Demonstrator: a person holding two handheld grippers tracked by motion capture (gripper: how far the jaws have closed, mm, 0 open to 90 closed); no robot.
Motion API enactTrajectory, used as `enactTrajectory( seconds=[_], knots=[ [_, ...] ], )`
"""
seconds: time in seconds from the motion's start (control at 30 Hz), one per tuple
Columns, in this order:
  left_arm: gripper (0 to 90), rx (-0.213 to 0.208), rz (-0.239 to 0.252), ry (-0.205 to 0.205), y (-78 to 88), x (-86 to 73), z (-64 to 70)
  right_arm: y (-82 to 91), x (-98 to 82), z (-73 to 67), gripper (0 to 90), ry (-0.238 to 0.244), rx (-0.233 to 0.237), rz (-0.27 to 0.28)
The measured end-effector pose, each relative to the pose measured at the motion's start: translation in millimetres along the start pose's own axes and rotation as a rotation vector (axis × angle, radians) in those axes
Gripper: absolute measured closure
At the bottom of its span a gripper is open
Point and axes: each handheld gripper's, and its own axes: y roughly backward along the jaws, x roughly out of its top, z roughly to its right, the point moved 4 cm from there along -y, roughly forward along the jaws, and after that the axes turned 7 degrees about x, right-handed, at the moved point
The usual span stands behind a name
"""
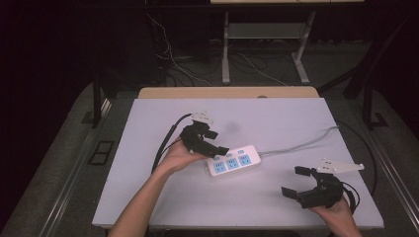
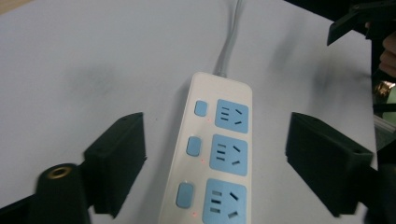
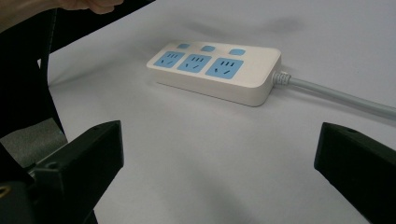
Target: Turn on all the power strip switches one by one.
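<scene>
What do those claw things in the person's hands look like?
Each is a chunky black plastic two-jaw gripper with blocky, flat-faced jaws. The left gripper has a thick black cable trailing off the table and a small pale plate on top. The right gripper carries a pale grey three-cornered plate with small holes and a black cable behind it. The forearms are bare, no sleeves in view.
</scene>
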Motion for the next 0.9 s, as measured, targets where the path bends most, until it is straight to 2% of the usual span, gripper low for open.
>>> enactTrajectory(
  seconds=[0.03,0.27,0.4,0.53,0.63,0.7,0.9],
  knots=[
    [12.7,0.009,0.002,0.004,3.2,-2.4,-0.1,-0.1,0.0,0.1,1.1,-0.001,0.0,0.0],
    [0.0,0.061,0.043,0.045,25.2,-22.1,-0.6,-1.1,-0.3,0.3,1.1,-0.006,0.002,-0.003],
    [0.0,0.1,0.087,0.068,38.2,-36.1,-1.0,-1.8,-0.6,0.3,1.1,-0.008,0.001,-0.006],
    [0.0,0.117,0.114,0.098,47.8,-52.5,-0.6,-1.6,-0.5,-0.4,1.1,-0.007,0.001,-0.006],
    [0.0,0.13,0.133,0.108,53.7,-64.6,1.1,-1.5,-0.5,-0.2,1.1,-0.008,0.001,-0.005],
    [0.0,0.161,0.131,0.096,55.6,-73.0,3.6,-1.6,-0.5,-0.1,1.1,-0.008,0.001,-0.005],
    [0.0,0.165,0.152,0.108,61.7,-93.3,13.7,-1.8,-0.7,-0.1,1.2,-0.012,0.002,-0.007]
  ],
)
